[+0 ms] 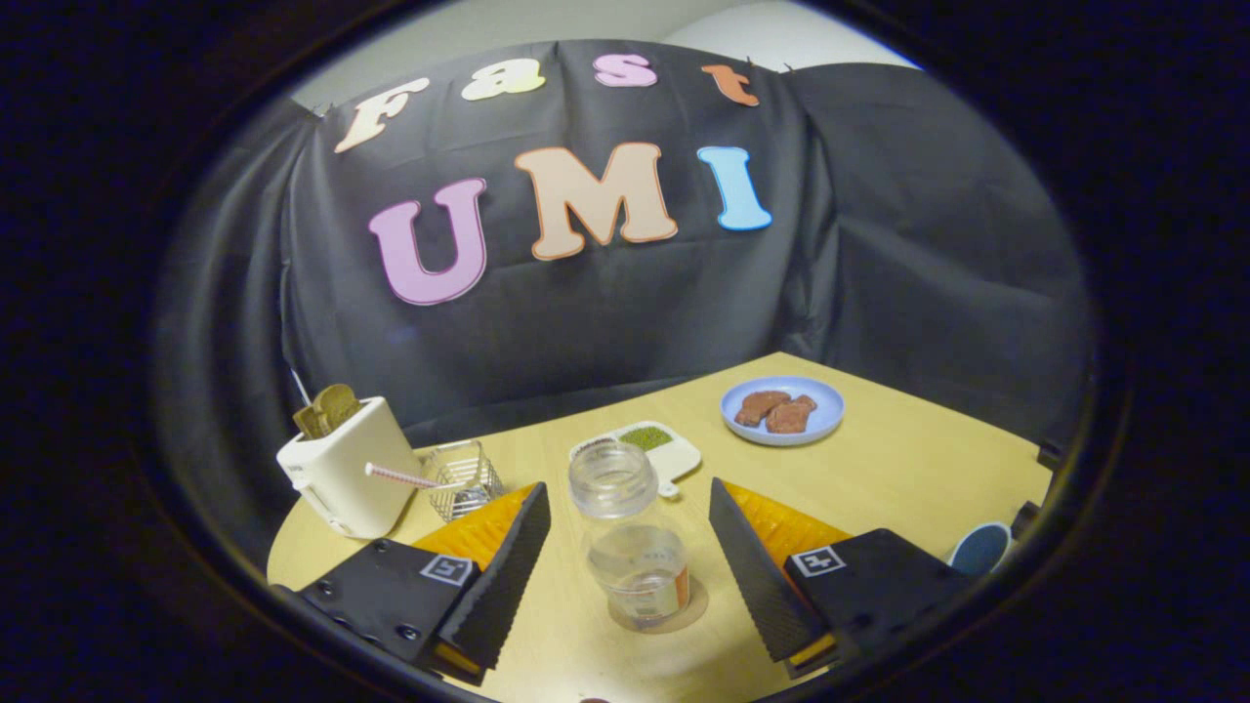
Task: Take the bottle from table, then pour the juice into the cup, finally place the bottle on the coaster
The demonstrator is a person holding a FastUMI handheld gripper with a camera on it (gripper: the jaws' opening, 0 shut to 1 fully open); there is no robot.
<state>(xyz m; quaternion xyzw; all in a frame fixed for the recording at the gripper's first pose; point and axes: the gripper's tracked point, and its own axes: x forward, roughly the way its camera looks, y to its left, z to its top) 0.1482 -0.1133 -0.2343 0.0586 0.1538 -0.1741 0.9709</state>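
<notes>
the bottle (633, 547) stands upright between the spread fingers of the hand-held gripper (630, 561), neither touching it, on what looks like a round coaster (695, 610) on the table (908, 469). cap off, nearly empty: pouring and placing look done. the glass cup (465, 478) sits beyond the left finger.

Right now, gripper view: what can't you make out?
- Gripper open, fingers either side of the clear bottle, not touching; whether the bottle holds juice can't be told through its clear wall.
- Round dark thing beyond the right finger: cut off by the view's edge; may be the coaster, unsure.
- Glass cup: contents unclear; the finger covers its base.
- Toaster: slot contents too small to identify.
</notes>
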